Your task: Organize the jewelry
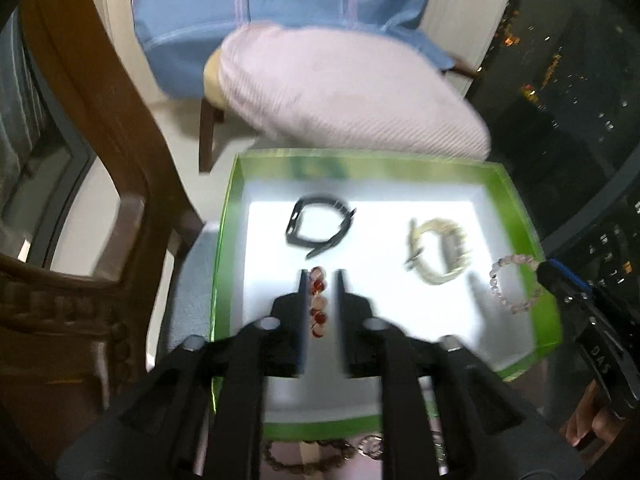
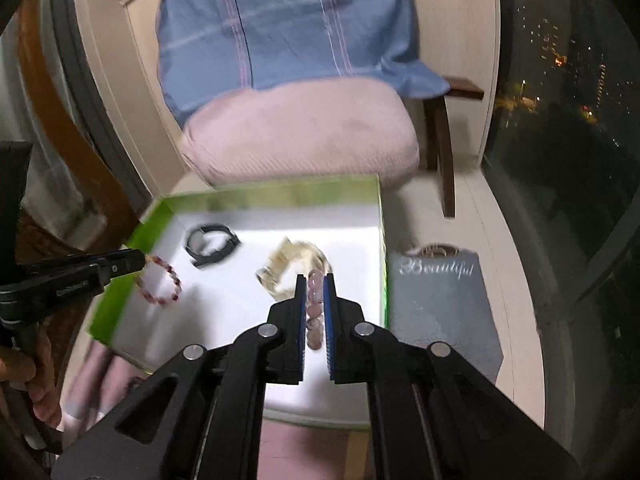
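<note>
A green box [image 1: 520,208] with a white floor holds a black watch [image 1: 318,226] and a cream watch [image 1: 438,252]. My left gripper [image 1: 322,276] is shut on a red and pink bead bracelet [image 1: 318,304] and holds it over the box's near left part. My right gripper [image 2: 314,280] is shut on a pale pink bead bracelet [image 2: 314,308] over the box's right side, next to the cream watch [image 2: 292,262]. The right gripper's tip shows in the left wrist view [image 1: 550,272] with its bracelet [image 1: 514,284]. The left one shows in the right wrist view [image 2: 134,260] with its bracelet [image 2: 162,284].
A pink cushion [image 2: 304,132] with blue cloth [image 2: 280,20] lies on a chair behind the box. A grey pouch [image 2: 444,304] lies right of the box. A brown bead bracelet [image 1: 308,456] lies in front of the box. Carved wood furniture [image 1: 100,160] stands at the left.
</note>
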`<move>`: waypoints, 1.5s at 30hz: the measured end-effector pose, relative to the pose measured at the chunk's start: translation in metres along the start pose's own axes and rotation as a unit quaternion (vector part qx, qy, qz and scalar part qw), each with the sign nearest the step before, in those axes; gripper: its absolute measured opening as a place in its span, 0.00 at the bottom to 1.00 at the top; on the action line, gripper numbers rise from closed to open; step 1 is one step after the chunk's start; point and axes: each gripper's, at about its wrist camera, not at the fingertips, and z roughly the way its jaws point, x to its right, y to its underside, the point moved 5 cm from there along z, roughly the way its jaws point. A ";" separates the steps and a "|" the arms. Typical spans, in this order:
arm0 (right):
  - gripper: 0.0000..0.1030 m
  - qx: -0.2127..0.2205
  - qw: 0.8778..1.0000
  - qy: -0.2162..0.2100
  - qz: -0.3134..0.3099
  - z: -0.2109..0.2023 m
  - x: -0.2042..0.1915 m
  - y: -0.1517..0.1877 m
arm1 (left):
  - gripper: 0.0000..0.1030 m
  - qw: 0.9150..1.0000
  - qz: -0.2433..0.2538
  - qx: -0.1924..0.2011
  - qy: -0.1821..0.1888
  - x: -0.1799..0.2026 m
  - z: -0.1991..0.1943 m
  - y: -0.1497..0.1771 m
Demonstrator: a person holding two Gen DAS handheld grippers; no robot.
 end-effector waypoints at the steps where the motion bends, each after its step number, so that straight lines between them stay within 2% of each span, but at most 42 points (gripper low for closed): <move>1: 0.42 0.000 1.000 0.005 0.002 0.001 0.003 -0.001 | 0.65 1.000 -0.001 0.003 -0.012 -0.003 -0.001 0.001; 2: 0.47 0.006 1.000 0.010 0.006 -0.003 0.006 -0.001 | 0.69 1.000 -0.002 0.016 -0.020 -0.005 -0.008 0.003; 4: 0.48 0.043 0.999 0.011 0.014 -0.034 0.012 -0.005 | 0.79 0.998 -0.002 0.048 -0.027 -0.009 -0.041 0.003; 6: 0.51 0.075 0.997 0.008 0.010 -0.076 0.013 -0.006 | 0.85 0.996 -0.001 0.090 -0.020 -0.008 -0.093 0.009; 7: 0.62 0.099 0.995 0.010 0.008 -0.107 0.014 -0.003 | 0.93 0.993 0.002 0.118 -0.019 -0.007 -0.121 0.014; 8: 0.72 0.122 0.992 0.009 0.005 -0.138 0.013 0.001 | 0.96 0.987 0.008 0.157 -0.025 -0.006 -0.161 0.025; 11: 0.78 0.170 0.985 0.017 -0.003 -0.215 0.009 0.022 | 0.96 0.977 0.027 0.208 -0.033 0.001 -0.233 0.067; 15: 0.79 0.172 0.985 0.029 -0.013 -0.278 -0.006 0.071 | 0.96 0.975 0.031 0.217 -0.043 0.008 -0.277 0.128; 20: 0.79 0.145 0.989 0.022 -0.006 -0.304 -0.028 0.118 | 0.96 0.978 0.011 0.203 -0.050 0.014 -0.295 0.198; 27: 0.79 0.147 0.989 0.019 -0.018 -0.335 -0.057 0.162 | 0.96 0.980 0.010 0.191 -0.047 0.029 -0.309 0.249; 33: 0.79 0.142 0.990 0.013 -0.013 -0.348 -0.061 0.181 | 0.96 0.981 0.019 0.187 -0.038 0.041 -0.315 0.270; 45: 0.79 0.154 0.988 0.013 -0.011 -0.363 -0.060 0.187 | 0.96 0.981 0.019 0.191 -0.032 0.045 -0.324 0.276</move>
